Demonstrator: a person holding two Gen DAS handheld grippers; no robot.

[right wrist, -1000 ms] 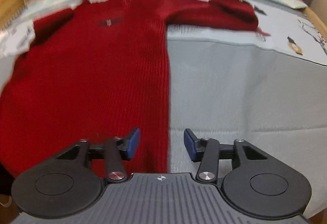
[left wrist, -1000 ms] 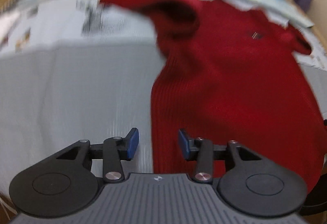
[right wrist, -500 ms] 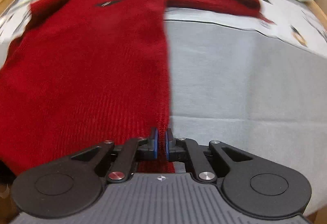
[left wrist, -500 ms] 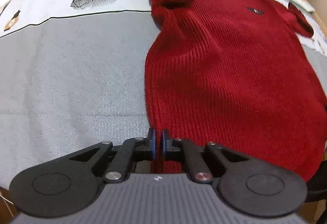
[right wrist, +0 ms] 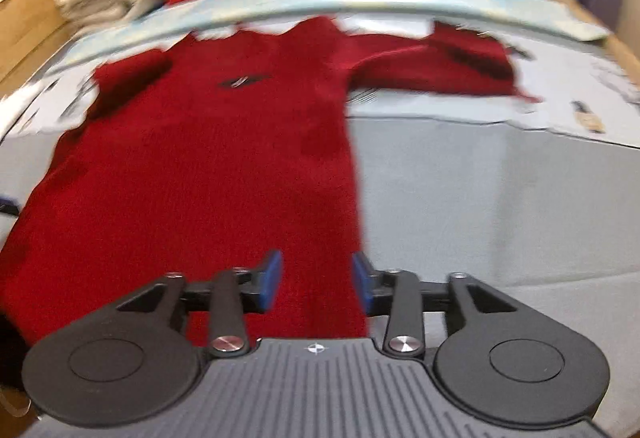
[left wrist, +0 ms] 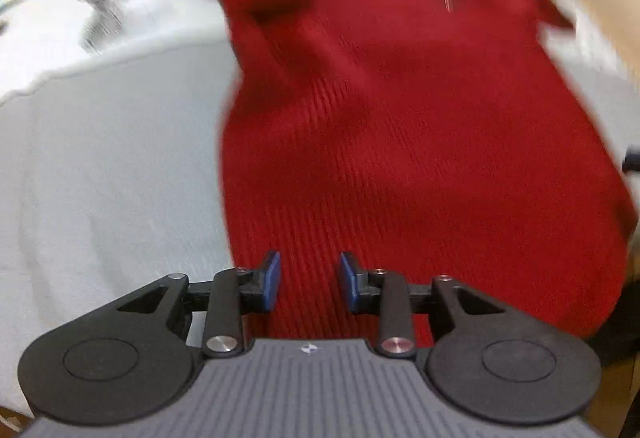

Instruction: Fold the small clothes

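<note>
Red knit sweater (left wrist: 400, 158) lies flat on the grey sheet (right wrist: 500, 198), sleeves out. Left tool (left wrist: 308, 280) and right tool (right wrist: 316, 280) hover open over its hem corners; pinch both evenly before folding.

Both views motion-blurred: sharp left claw (left wrist: 308, 280) and right claw (right wrist: 317, 280), smeared red sweater (left wrist: 400, 158) beyond them. Even soft indoor light, no glare. Fisheye bends far edges.
</note>
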